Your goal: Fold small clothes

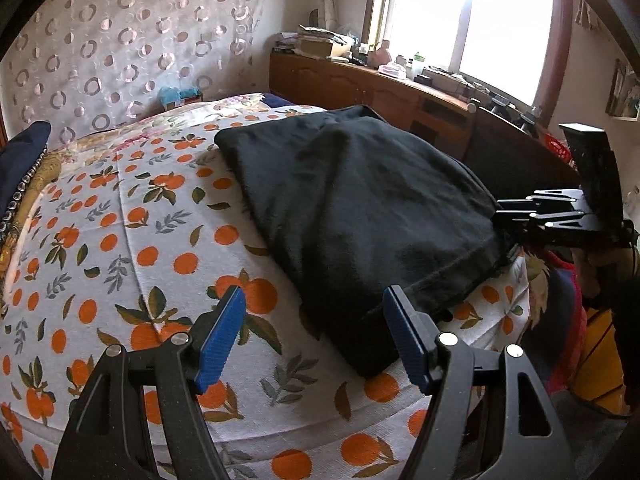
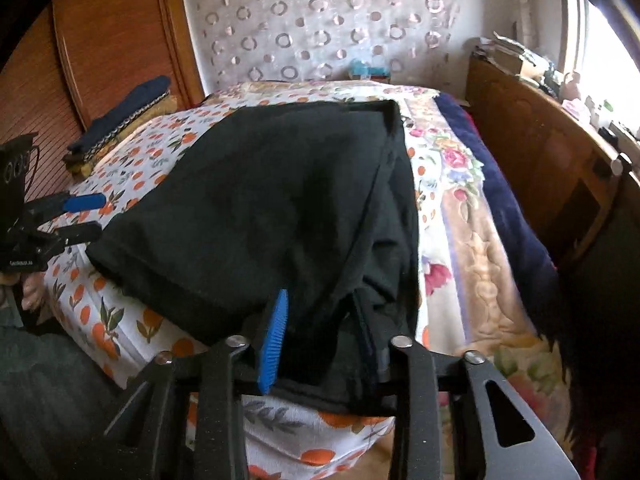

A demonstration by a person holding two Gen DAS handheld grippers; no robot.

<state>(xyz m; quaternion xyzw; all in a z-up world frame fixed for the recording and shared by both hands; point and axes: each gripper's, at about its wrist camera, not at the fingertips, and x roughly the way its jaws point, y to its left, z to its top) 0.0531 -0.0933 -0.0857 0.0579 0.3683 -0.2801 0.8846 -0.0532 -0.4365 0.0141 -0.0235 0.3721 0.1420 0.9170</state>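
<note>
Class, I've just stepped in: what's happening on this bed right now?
A person is folding a black garment laid on the orange-print bedsheet, with one handheld tool in each hand. The right tool is at the garment's near corner with dark cloth between its fingers, though whether it is clamped shut cannot be told. The left tool hangs open just short of the garment's near edge, holding nothing. A small stack of folded clothes sits at the bed's far side.
</note>
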